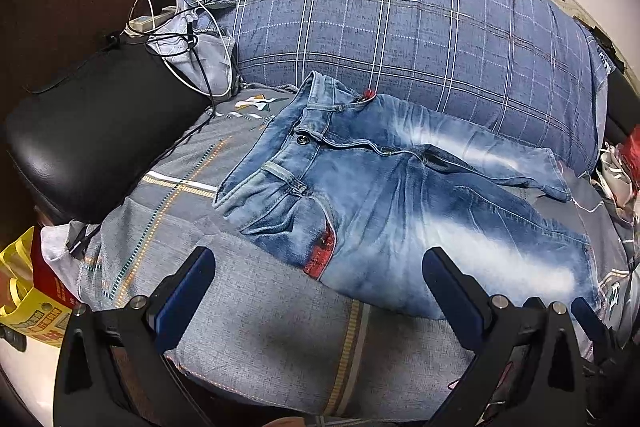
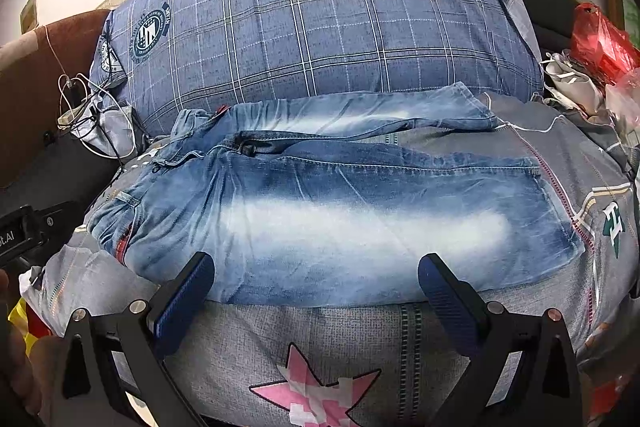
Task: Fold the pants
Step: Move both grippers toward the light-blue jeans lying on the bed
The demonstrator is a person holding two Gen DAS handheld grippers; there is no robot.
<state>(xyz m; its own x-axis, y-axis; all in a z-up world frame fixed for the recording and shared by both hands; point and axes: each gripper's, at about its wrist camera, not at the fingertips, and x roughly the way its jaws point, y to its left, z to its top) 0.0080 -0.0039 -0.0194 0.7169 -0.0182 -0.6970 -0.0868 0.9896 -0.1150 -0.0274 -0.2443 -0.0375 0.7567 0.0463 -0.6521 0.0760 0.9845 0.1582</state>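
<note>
Far left: yellow bag (image 1: 18, 291) holding a red box (image 1: 48, 277), below a black cushion (image 1: 100, 131). Centre: jeans (image 2: 320, 203) lying flat on grey bedding (image 2: 340, 339), waistband left, plaid pillow (image 2: 320, 19) behind. Left gripper (image 1: 318, 283) and right gripper (image 2: 316, 285) spread wide, empty, at the jeans' near edge. Right: red plastic bag (image 2: 600, 43).

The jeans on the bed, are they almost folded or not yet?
Not yet. The faded blue denim jeans lie spread on the grey patterned bedcover, legs apart and running to the right, waistband at the left near the blue checked pillow; no fold shows. Nothing is in hand: the left gripper and right gripper are both open and empty at the near edge. All the folding is left.
</note>
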